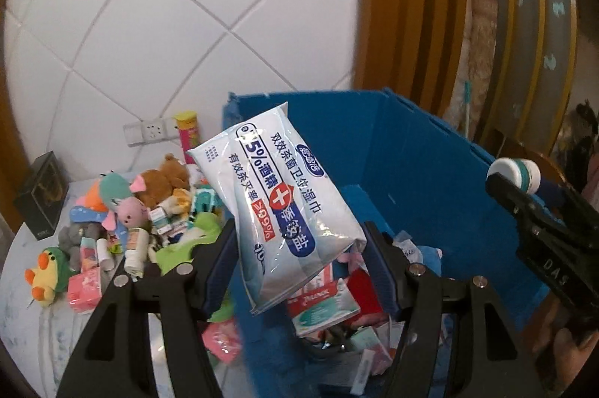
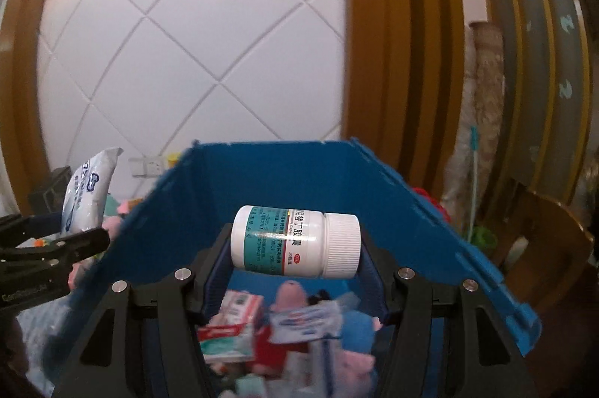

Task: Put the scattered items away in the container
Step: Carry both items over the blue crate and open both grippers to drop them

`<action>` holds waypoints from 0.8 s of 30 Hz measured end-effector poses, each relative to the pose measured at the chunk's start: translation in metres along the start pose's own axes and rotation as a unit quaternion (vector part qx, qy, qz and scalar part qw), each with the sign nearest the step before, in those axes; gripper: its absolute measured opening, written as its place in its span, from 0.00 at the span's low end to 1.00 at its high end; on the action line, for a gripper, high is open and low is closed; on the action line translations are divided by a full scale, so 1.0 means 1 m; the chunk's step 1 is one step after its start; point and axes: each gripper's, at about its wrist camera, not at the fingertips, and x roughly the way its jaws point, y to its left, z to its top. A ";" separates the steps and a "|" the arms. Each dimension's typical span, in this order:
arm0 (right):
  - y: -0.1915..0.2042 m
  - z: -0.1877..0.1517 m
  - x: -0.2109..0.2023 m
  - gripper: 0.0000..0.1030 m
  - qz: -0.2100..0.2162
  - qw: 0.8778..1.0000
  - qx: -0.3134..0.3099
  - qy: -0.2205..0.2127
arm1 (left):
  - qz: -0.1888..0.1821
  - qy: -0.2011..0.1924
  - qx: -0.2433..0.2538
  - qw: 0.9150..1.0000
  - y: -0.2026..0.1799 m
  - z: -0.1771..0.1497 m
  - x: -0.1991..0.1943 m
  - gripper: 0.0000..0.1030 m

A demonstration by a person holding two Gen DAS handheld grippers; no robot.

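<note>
Nearest the lens on the left side, the left gripper point(image 1: 299, 244) clamps a white wet-wipes pack point(image 1: 279, 207) between its two blue-padded fingers, the pack tilted with its top corner leaning toward the wall and its lower end hanging over the blue container point(image 1: 411, 151). The tool points forward and slightly down at the bin's near left edge. On the right side, the right gripper point(image 2: 295, 244) holds a white medicine bottle point(image 2: 295, 240) sideways, cap to the right, squeezed end to end between its fingers and poised above the container's open mouth point(image 2: 269, 173). Seen from the left camera, that same tool point(image 1: 524, 184) reaches in from the right rim, bottle point(image 1: 516, 173) at its tip. Below both, the bin already holds boxes, sachets and soft toys, blurred in the right view. Beyond the bin's left wall, a heap of scattered items lies on the table point(image 1: 22, 323): a yellow duck plush point(image 1: 45, 276), a brown teddy point(image 1: 164, 182), pink packets point(image 1: 84, 289) and a yellow-capped tube point(image 1: 189, 136) upright against the tiled wall point(image 1: 187, 5).
</note>
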 end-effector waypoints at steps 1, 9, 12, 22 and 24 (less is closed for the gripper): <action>-0.009 0.000 0.005 0.58 0.004 1.000 0.005 0.003 | 0.005 0.002 0.001 1.000 -0.002 0.002 0.001 0.61; -0.027 -0.004 0.019 0.59 0.045 0.998 0.038 0.031 | 0.036 0.012 0.005 0.999 -0.008 0.006 0.005 0.62; -0.028 -0.003 0.024 0.59 0.039 0.998 0.038 0.036 | 0.033 0.019 0.013 0.999 -0.012 0.006 0.006 0.67; -0.020 -0.007 0.026 1.00 0.011 0.999 0.032 0.039 | 0.042 0.011 0.018 0.999 -0.011 0.006 0.008 0.99; -0.024 -0.007 0.028 1.00 0.015 0.998 0.043 0.041 | 0.040 0.011 0.015 0.999 -0.009 0.006 0.009 0.99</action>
